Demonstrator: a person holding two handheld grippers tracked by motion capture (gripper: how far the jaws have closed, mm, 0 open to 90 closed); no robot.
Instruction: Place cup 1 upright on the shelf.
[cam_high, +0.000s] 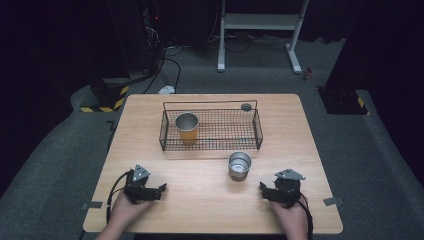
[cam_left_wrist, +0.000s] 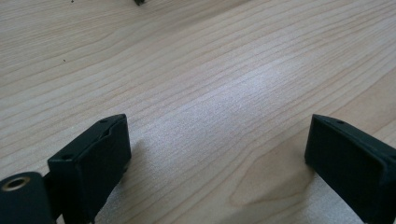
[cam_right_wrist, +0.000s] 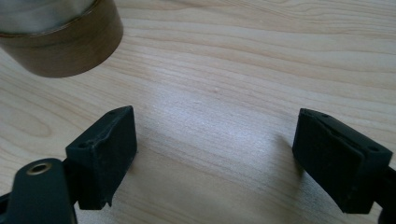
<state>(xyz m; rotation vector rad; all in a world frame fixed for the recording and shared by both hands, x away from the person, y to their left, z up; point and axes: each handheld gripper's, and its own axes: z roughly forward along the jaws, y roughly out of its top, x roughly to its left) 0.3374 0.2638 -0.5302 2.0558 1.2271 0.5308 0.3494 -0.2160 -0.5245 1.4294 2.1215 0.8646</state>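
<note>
Steel tumbler (cam_high: 239, 165) stands upright on the table (cam_high: 200, 200), ahead of the right gripper (cam_high: 264, 190) and a little to the left of its jaws, near but not touching. In the right gripper view the tumbler's base (cam_right_wrist: 60, 39) sits beyond the left jaw, outside the gap, a round band reflecting the warm wood tone under a blurred bright wall. The right gripper's jaws are spread wide with nothing between them except bare wood. The left gripper (cam_high: 161, 190) lies well apart from the tumbler, its jaws pointing toward the other gripper; they too are spread wide and hold nothing, with plain tabletop between them in the left gripper view.

Both sets of jaws are matte black blocks with flat inner faces and small screw holes on top. Each gripper carries a grey three-cornered plate and a trailing black cable, and a hand holds each from behind.

Farther ahead of both grippers sits a black wire basket (cam_high: 258, 131), a shallow rectangular mesh tray with thin raised rails. Inside it, at its left end, stands a taller cup (cam_high: 187, 128) with a silvery rim and an orange-brown lower body. The table is pale wood with fine, wavy grain and a soft sheen.
</note>
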